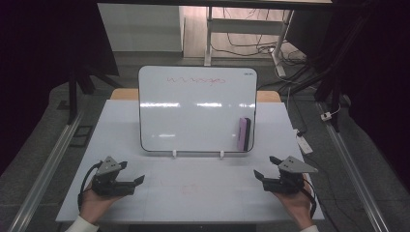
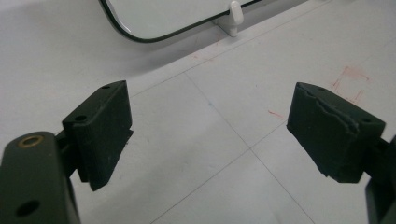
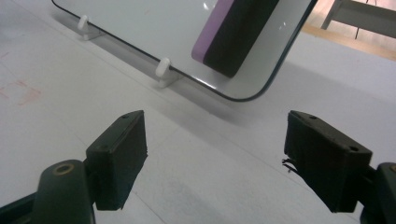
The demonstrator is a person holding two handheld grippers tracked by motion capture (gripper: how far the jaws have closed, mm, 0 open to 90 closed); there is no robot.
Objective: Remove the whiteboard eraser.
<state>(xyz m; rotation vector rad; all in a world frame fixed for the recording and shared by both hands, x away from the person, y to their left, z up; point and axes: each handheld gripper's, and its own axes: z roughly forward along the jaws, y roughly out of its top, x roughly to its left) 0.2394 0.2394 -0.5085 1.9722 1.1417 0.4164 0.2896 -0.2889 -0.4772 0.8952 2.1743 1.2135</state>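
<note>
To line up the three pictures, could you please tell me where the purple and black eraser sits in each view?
High view: eraser at the whiteboard's lower right.
Left gripper view: not in it.
Right gripper view: eraser at top centre, on the board.
Shared landmark: the white support clip under the board's bottom edge.

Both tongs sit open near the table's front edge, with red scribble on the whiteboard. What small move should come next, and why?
Probably the right tongs should advance toward the eraser stuck on the whiteboard's lower right. They are open, hold nothing, and are the nearer pair; the eraser shows just ahead in the right gripper view. The red scribble near the top suggests wiping. The left tongs can wait.
</note>
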